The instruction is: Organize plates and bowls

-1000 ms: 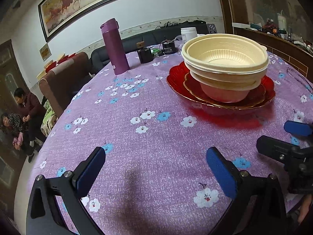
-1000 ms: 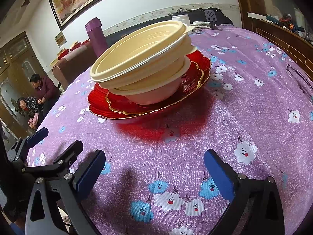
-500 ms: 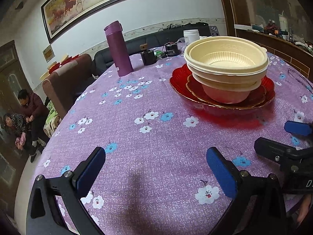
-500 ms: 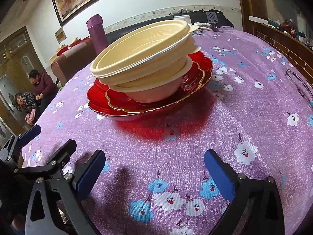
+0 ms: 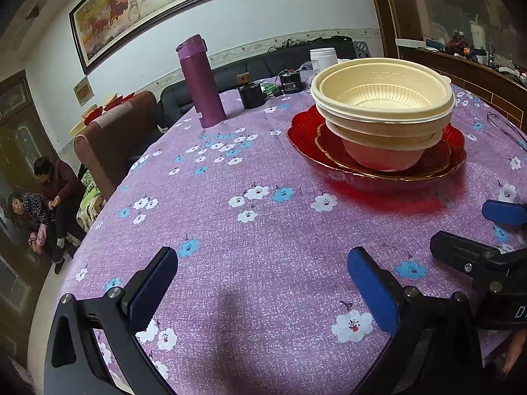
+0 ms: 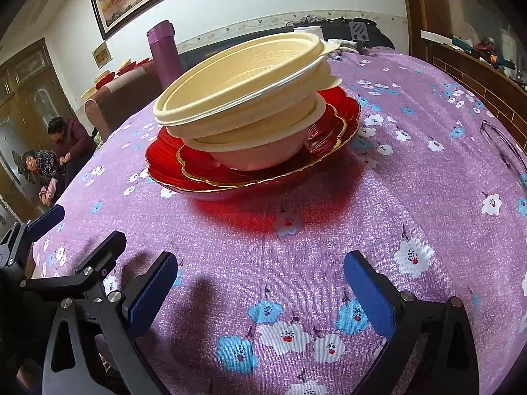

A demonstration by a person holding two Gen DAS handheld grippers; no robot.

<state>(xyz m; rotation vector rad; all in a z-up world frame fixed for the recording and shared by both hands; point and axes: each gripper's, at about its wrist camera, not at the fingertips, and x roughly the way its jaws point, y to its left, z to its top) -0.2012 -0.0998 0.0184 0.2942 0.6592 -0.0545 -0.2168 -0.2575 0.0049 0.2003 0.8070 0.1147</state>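
bowls [image 6: 243,98] stacked on red plates [image 6: 342,121], both tools spread, apart.

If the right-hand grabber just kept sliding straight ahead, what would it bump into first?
Most likely the rim of the red plates under the stacked cream bowls. The open right gripper points at them over bare tablecloth; its height is hard to judge.
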